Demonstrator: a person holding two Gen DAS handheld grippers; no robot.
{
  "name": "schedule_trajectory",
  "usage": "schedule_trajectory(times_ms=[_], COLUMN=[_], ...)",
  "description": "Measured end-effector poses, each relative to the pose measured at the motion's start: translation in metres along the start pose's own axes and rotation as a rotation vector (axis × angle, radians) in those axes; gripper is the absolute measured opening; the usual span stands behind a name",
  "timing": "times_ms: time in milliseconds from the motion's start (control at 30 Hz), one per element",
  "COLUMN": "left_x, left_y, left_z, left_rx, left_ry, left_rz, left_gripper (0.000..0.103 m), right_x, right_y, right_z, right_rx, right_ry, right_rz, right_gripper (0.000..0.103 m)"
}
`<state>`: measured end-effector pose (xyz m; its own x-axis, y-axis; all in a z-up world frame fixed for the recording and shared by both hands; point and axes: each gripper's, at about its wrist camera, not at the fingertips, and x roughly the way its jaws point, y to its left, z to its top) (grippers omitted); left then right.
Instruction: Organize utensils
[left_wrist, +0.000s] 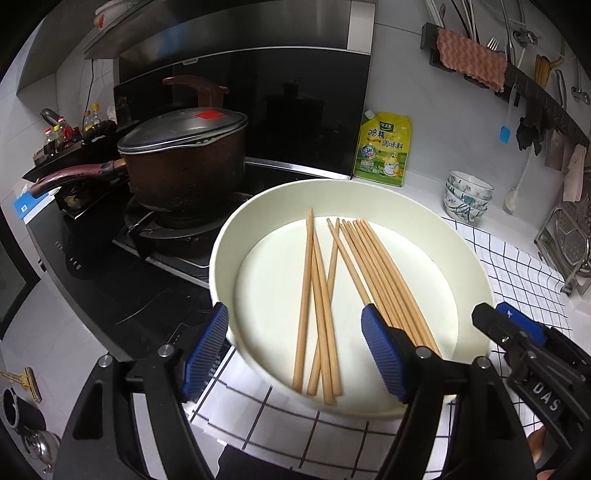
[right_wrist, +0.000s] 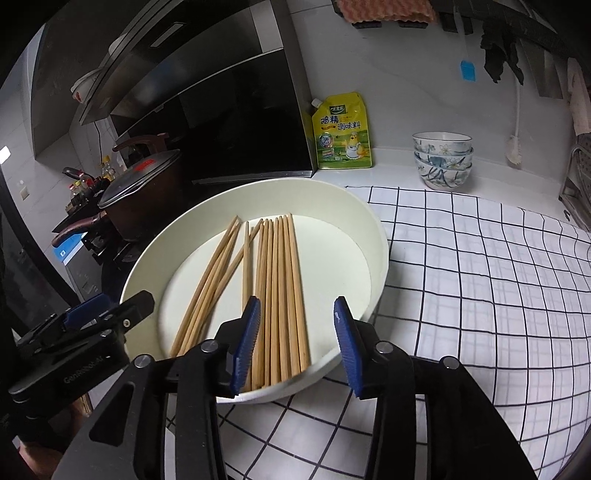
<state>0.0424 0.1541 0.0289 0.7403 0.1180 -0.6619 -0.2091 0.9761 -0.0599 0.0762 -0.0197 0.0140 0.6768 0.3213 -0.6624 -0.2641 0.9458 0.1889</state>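
Right wrist view has our right gripper spread wide over the near ends of the chopsticks lying in the white basin, long axes running away from our fingers. Our left gripper also gapes empty, straddling the crossed ones.

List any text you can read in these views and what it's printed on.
"鸡精 调味料": yellow seasoning pouch against the wall.
"DAS": black right gripper body.
"GenRobot.AI": seemingly, black left gripper body, partly blurred.
Pouch small print, range hood badge, red pot-lid sticker: unreadable.
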Motion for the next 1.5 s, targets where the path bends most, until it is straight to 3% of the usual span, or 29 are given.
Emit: schedule_trajectory(times_ms=[167,700,867,1133,1500], left_x=[-0.01,-0.021,-0.024,-0.025,-0.03], left_y=[-0.002,-0.006,-0.005,0.0,-0.001], left_z=[-0.005,-0.011,-0.011,-0.012,-0.014], left_rx=[0.006,0.006,-0.005,-0.027,-0.028], left_ry=[-0.012,-0.012,-0.017,-0.006,-0.007], left_rz=[0.014,0.032,0.039,0.062,0.051], left_gripper=[0.081,0.089,0.097,0.097,0.097], right_x=[-0.004,-0.016,-0.018,-0.024,-0.031], right_y=[0.001,-0.003,-0.003,-0.004,-0.005], right_z=[-0.007,-0.011,-0.01,-0.01,-0.012], right_rx=[-0.003,-0.001,-0.006,-0.001,0.003], right_ry=[0.004,-0.011,-0.014,-0.022,-0.032], right_rz=[-0.003,-0.021,-0.026,-0.028,-0.046], right_gripper=[0.047,0.051,0.054,0.066,0.073])
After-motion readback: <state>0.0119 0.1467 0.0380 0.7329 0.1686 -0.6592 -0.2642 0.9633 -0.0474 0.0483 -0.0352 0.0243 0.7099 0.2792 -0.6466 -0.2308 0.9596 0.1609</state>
